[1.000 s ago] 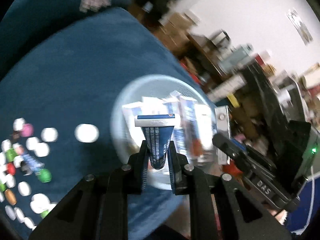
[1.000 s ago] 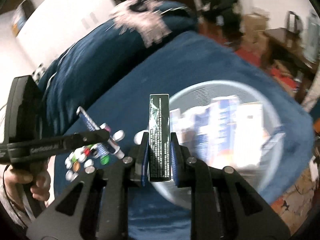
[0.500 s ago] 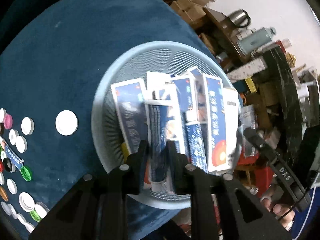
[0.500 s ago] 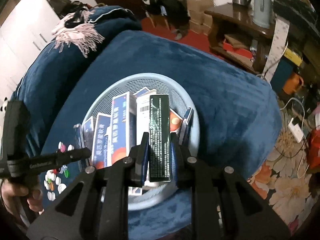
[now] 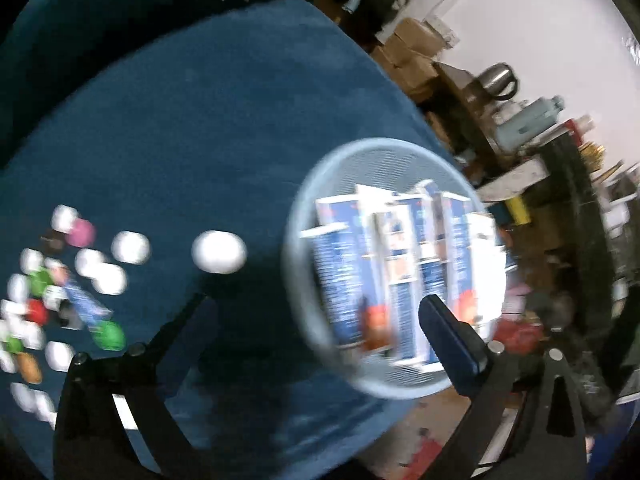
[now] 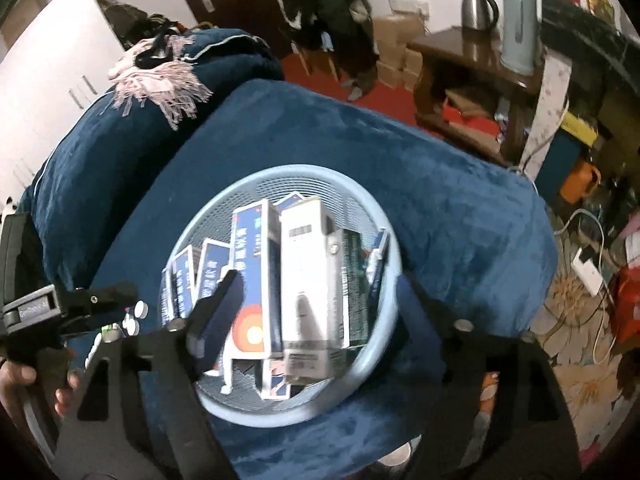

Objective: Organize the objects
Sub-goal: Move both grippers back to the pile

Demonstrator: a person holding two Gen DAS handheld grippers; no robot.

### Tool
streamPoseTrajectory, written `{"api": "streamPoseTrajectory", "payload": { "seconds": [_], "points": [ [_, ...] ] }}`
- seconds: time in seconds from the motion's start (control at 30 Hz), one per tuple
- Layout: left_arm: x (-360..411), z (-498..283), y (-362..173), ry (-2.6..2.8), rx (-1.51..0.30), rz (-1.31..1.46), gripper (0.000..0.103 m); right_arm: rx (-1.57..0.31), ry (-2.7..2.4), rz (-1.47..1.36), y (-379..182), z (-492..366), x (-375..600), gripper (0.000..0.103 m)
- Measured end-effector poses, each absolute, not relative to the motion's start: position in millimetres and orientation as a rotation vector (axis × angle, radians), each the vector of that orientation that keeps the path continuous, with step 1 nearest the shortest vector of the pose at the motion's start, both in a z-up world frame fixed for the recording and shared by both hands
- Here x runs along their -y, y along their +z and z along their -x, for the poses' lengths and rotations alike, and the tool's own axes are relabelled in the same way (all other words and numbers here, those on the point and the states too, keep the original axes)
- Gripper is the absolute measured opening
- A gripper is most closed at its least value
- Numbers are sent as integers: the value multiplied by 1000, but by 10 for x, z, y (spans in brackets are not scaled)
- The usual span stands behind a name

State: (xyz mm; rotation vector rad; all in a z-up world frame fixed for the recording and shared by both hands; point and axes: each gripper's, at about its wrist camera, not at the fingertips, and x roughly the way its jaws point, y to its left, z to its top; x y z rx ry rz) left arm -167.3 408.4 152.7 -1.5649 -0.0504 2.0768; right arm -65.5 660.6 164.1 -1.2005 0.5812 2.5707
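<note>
Boxes (image 6: pixel 304 276) standing in blue basket (image 6: pixel 248 408), left claw (image 5: pixel 316 320) and right claw (image 6: pixel 320 300) just opened wide, both empty, bottle caps (image 5: pixel 80 276) scattered on tabletop (image 5: pixel 180 120).

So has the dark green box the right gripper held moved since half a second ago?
Yes. The dark green box has dropped among the cartons in the round light-blue mesh basket; the right gripper jaws have just been opening, now empty.

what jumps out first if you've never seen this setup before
The pale blue mesh basket in the middle of the dark blue blanket draws the eye first, packed with blue-and-white boxes standing on end. Both tools hang over it with jaws that have just been opening and hold nothing, the right tool and the left tool. Left of the basket lies a scatter of coloured bottle caps.
</note>
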Motion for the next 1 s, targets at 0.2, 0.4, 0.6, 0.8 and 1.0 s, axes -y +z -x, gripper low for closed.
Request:
{"api": "streamPoseTrajectory", "payload": {
  "seconds": [0.2, 0.4, 0.6, 0.8, 1.0],
  "points": [
    [-3313, 1690, 1592, 2280, -11, 1558, 102, -396, 2741, 1275, 1701, 846, -5991, 98],
    [-2329, 1690, 1493, 2414, 69, 1621, 102, -223, 2930, 1429, 1611, 1177, -5091, 100],
    [-1476, 1759, 1248, 2503, 148, 1781, 102, -113, 3029, 1671, 1288, 1456, -4268, 99],
    [-1075, 1751, 1053, 2539, 76, 1872, 102, -14, 3011, 1876, 816, 1764, -3688, 95],
    [-878, 1752, 911, 2507, 71, 1913, 102, 191, 2923, 2001, 392, 2021, -3397, 63]
  ]
}}
